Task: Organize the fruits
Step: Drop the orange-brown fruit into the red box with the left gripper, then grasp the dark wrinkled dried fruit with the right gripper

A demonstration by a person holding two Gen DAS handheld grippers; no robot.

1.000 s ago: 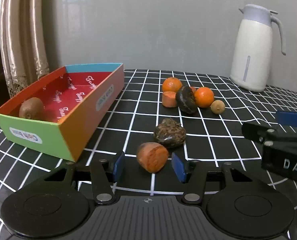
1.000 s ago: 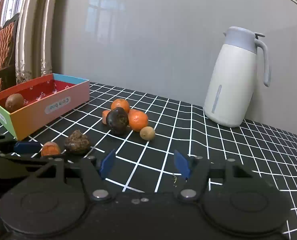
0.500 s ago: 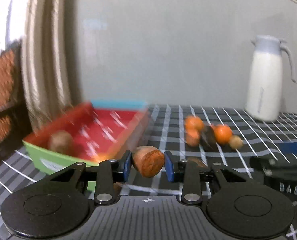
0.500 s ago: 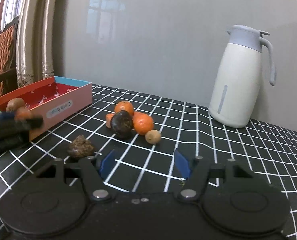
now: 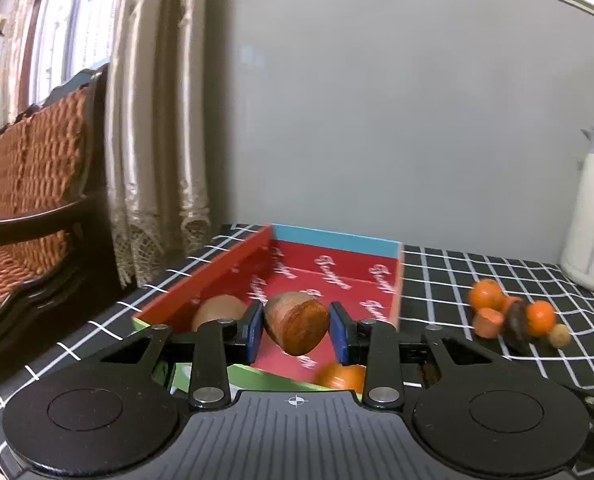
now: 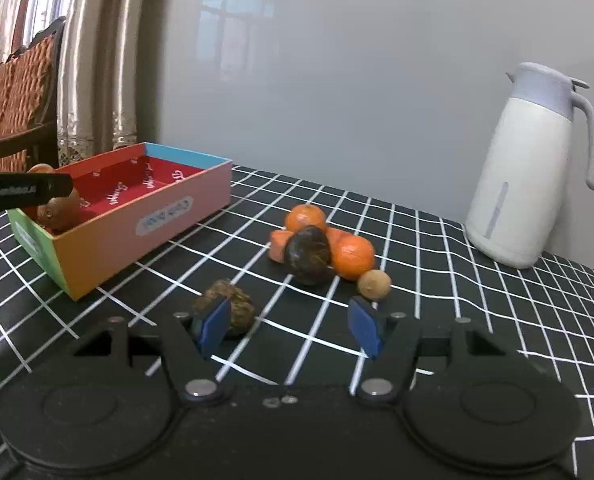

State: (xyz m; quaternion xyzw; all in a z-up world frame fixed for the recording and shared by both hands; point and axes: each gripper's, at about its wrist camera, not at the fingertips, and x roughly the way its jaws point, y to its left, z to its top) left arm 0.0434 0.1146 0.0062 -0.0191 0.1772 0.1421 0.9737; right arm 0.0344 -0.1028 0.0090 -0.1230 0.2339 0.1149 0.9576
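left gripper [image 5: 297, 330]: clamped tight on an orange-brown cut fruit chunk [image 5: 297, 322], blue pads pressing both sides; the jaws had only just been closing onto it, and the chunk sits right between them.
chunk location: held up in the air over the near end of the colourful box [image 6: 145, 216], above its red floor.
box: red inside with white lettering, blue far wall, green near wall, pinkish-orange long side with a white label. Sits on the black checked tablecloth [image 6: 457, 300].
already in the box: a brown kiwi-looking fruit [image 6: 59, 208] at the near end, close to the green wall.
right gripper [image 6: 291, 330]: jaws apart, nothing between them, hanging low over the cloth on the label side of the box.
lumpy brown fruit [image 6: 229, 306]: on the cloth off the box's near corner, partly hidden behind the right gripper's left pad; can't say if they touch.
fruit pile: further out from the box's long side. Two oranges [image 6: 351, 256], a dark round fruit [image 6: 307, 254] in front, orange cut pieces tucked behind, all bunched together.
small tan fruit [image 6: 374, 285]: just beside the pile, on the side away from the box.
white jug [image 6: 529, 168]: well apart from the box, by the wall.
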